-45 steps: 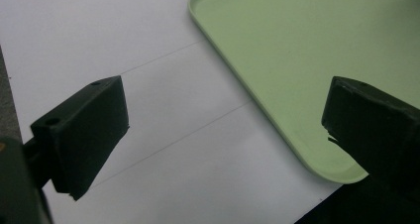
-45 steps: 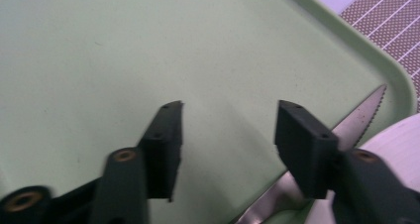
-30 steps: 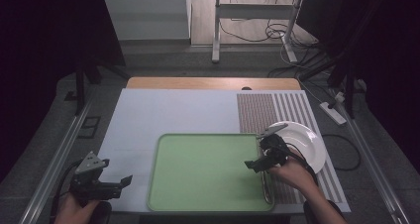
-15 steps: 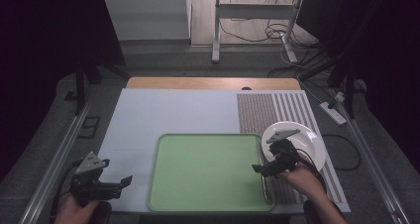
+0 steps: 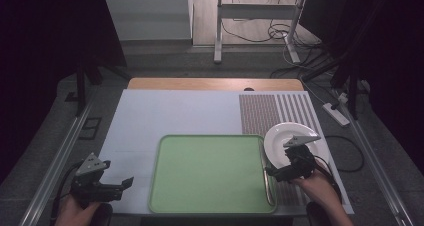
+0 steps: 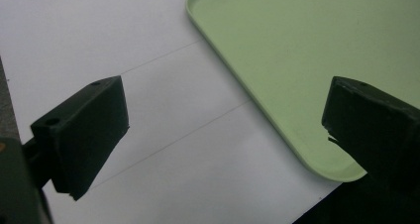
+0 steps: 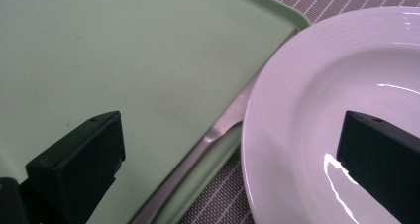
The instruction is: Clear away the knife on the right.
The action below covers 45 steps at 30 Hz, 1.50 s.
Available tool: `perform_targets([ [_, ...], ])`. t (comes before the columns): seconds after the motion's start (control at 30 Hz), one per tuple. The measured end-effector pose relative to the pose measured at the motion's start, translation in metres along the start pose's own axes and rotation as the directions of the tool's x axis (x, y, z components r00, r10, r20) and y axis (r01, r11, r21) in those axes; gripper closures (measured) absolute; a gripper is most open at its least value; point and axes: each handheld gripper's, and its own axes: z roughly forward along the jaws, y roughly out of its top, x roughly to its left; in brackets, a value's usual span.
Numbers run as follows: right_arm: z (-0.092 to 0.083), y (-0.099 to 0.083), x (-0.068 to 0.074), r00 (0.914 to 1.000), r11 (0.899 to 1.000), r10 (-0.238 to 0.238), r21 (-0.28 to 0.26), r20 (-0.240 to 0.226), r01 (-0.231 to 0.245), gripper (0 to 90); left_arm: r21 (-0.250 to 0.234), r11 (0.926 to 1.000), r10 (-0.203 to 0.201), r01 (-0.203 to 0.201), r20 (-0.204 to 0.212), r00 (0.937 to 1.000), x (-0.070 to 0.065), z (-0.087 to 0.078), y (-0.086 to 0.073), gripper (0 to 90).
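Observation:
A light green tray [image 5: 210,173] lies at the near middle of the white table top. A white plate [image 5: 280,138] rests right of it on a striped mat, its rim [image 7: 277,110] next to the tray's edge [image 7: 277,13]. A metal utensil [image 7: 210,140] lies along the tray's right rim [image 5: 266,183]. My right gripper [image 5: 280,169] is open, with one jaw over the tray and the other over the plate [image 7: 233,149]. My left gripper [image 5: 122,185] is open above the white surface by the tray's near left corner [image 6: 223,120], holding nothing.
The brown striped mat [image 5: 272,108] covers the table's right part. White surface [image 5: 175,113] stretches behind the tray, with a wooden strip [image 5: 215,83] at the far edge. A power strip [image 5: 336,113] and cables lie on the floor to the right.
My right gripper has drifted right and toward the person, from over the tray's right edge to the gap between tray and plate. The left gripper has stayed put.

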Motion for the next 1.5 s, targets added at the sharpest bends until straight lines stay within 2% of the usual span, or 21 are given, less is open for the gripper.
perform_targets([
  [0.47, -0.019, -0.015, -0.006, 0.9983, 0.998, 0.051, -0.044, 0.028, -0.05, 0.0, 0.001, 1.0, -0.001, 0.001, 0.0, 1.0, 0.0, 0.0, 0.0, 4.1],
  [0.93, -0.034, -0.024, -0.009, 0.9956, 0.995, 0.08, -0.072, 0.05, -0.076, 0.0, -0.001, 1.0, -0.006, 0.006, 0.002, 1.0, 0.001, 0.0, 0.0, 4.1],
  [1.5, -0.05, -0.035, -0.008, 0.9873, 0.99, 0.12, -0.093, 0.105, -0.11, 0.0, -0.003, 0.9999, -0.011, 0.012, 0.007, 0.9999, 0.001, 0.0, -0.001, 4.0],
])
